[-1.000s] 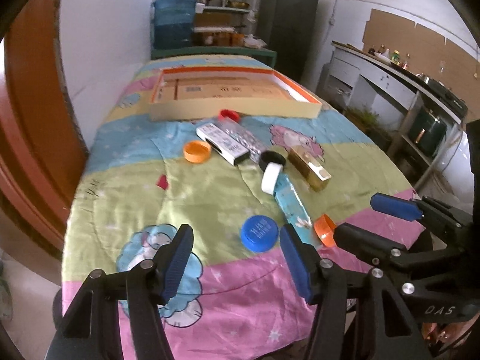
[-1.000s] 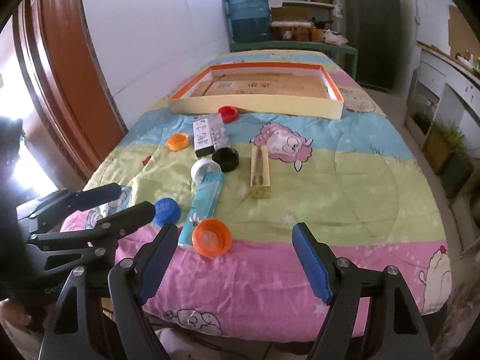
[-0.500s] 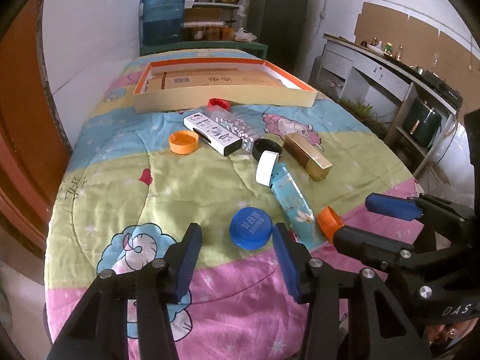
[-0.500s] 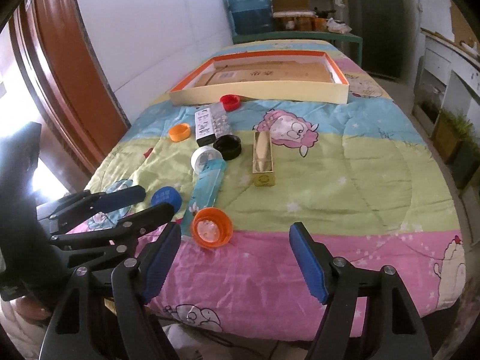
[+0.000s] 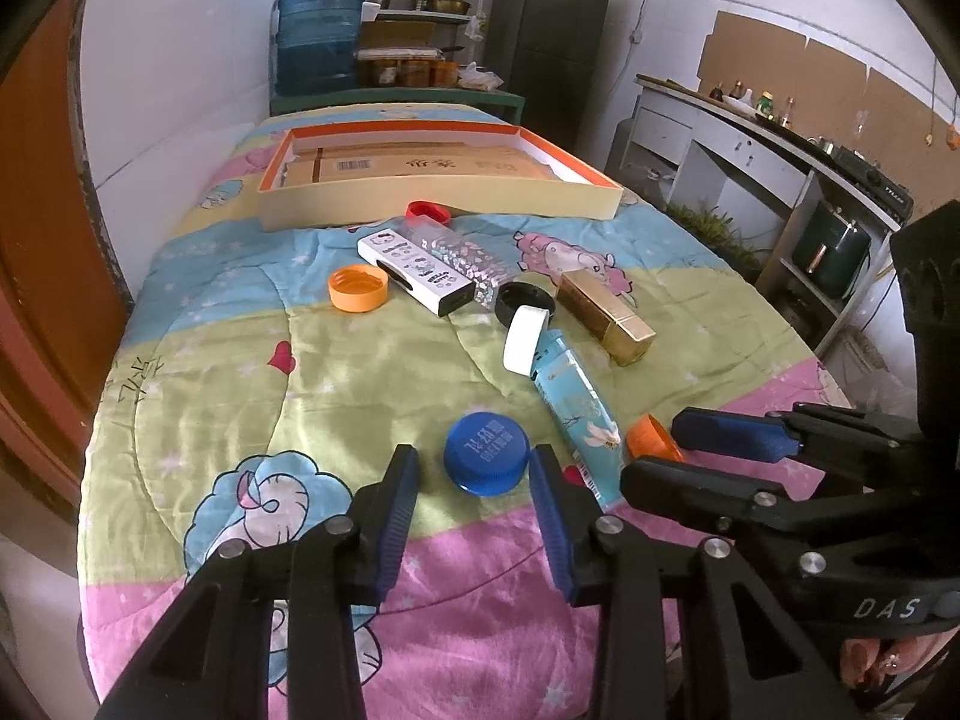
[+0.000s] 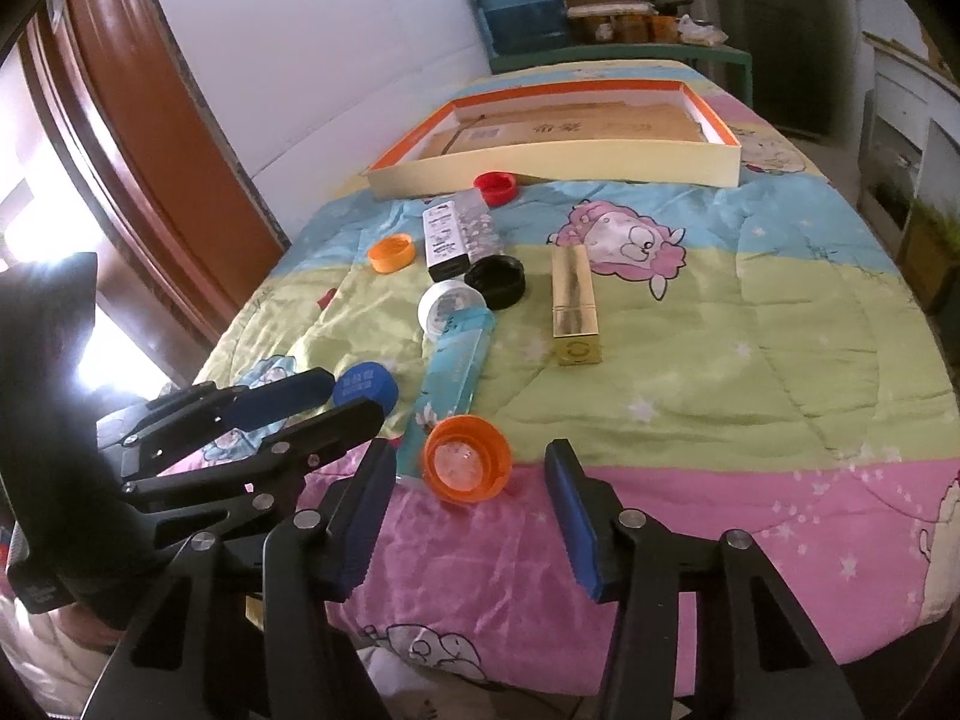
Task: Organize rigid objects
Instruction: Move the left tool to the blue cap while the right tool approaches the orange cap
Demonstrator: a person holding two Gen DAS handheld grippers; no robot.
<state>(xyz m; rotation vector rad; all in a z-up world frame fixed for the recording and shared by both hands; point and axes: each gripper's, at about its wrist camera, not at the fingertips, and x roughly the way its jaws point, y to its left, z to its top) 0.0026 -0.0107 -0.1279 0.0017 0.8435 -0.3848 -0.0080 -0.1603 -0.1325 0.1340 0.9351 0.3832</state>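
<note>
teal tube between blue cap, orange cap

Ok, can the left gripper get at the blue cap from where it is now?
Probably yes. The left gripper is open with the blue cap sitting between its fingertips on the blanket, nothing in between. The teal tube lies just beside the right finger, so close carefully.
</note>
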